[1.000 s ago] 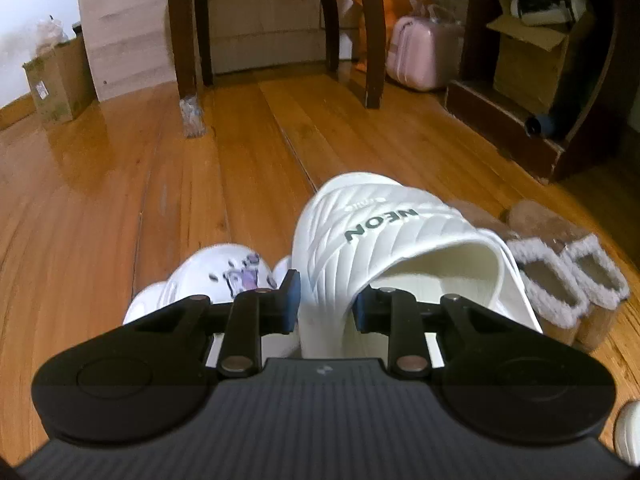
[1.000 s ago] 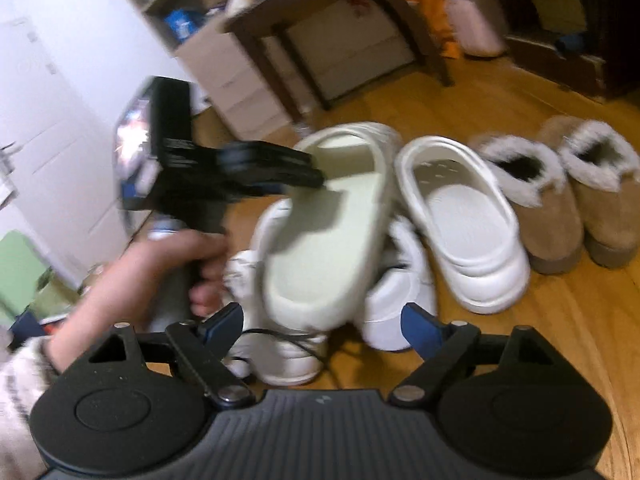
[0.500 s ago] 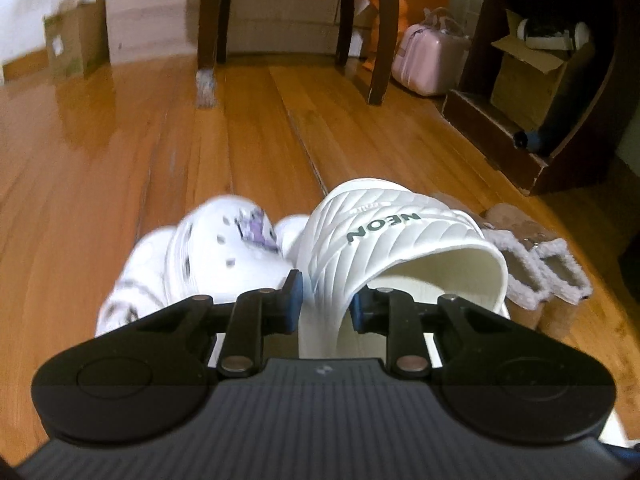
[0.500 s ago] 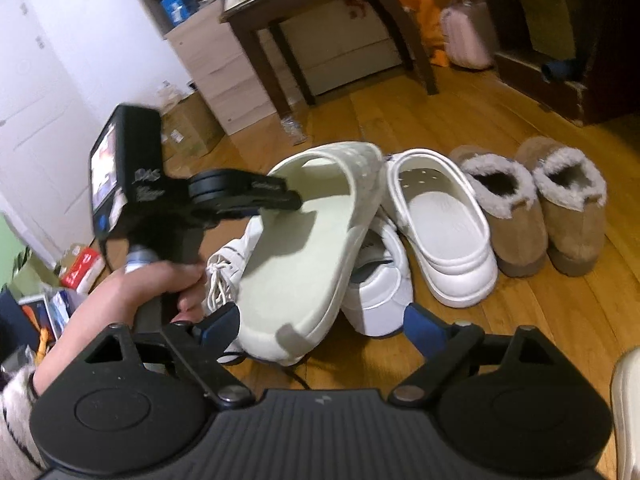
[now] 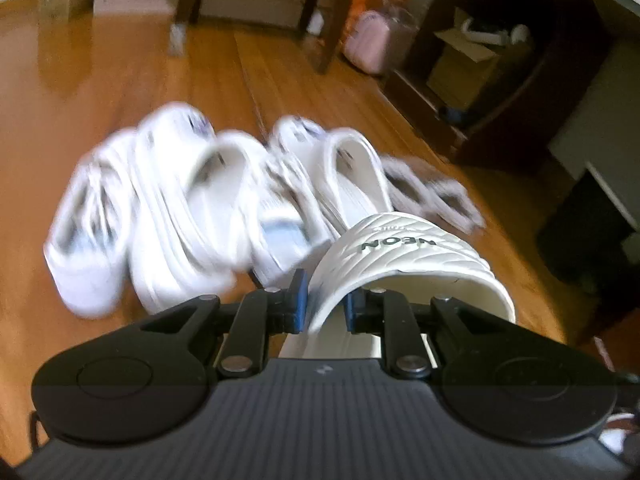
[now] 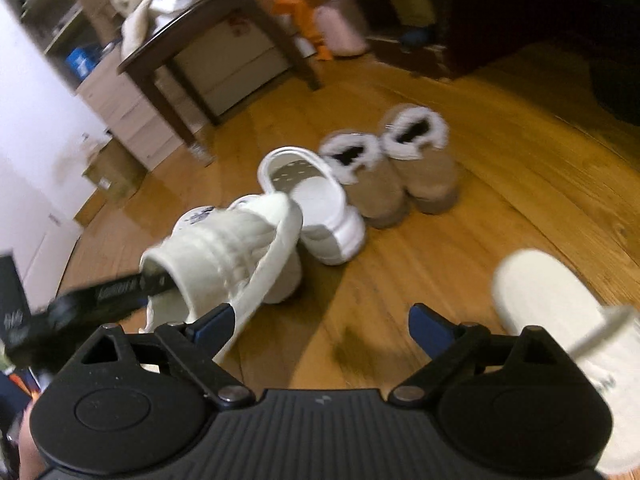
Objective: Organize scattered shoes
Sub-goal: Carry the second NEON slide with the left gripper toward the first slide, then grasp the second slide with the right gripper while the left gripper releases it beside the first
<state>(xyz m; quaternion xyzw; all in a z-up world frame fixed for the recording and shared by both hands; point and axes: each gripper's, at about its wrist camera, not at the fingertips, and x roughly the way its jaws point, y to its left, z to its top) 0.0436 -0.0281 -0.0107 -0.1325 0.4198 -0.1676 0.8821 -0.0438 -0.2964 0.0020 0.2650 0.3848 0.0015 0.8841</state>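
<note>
Slide strap (image 5: 404, 256) pinched btwn closing left gripper (image 5: 323, 298) pads.

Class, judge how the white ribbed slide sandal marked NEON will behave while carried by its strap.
The white ribbed slide sandal probably feels light: the left gripper, closing, lifts it by one strap edge. The strap keeps its arch, so likely springy, not floppy. It may swing.

A lived-in home room: wooden floor (image 6: 500, 184), dark table (image 6: 240, 12), pink suitcase (image 5: 370, 42).

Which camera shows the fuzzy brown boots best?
The right wrist view: both fuzzy brown boots stand side by side on the floor, fairly clear. The left wrist view shows them only as a blurred smear behind the white shoes.
</note>
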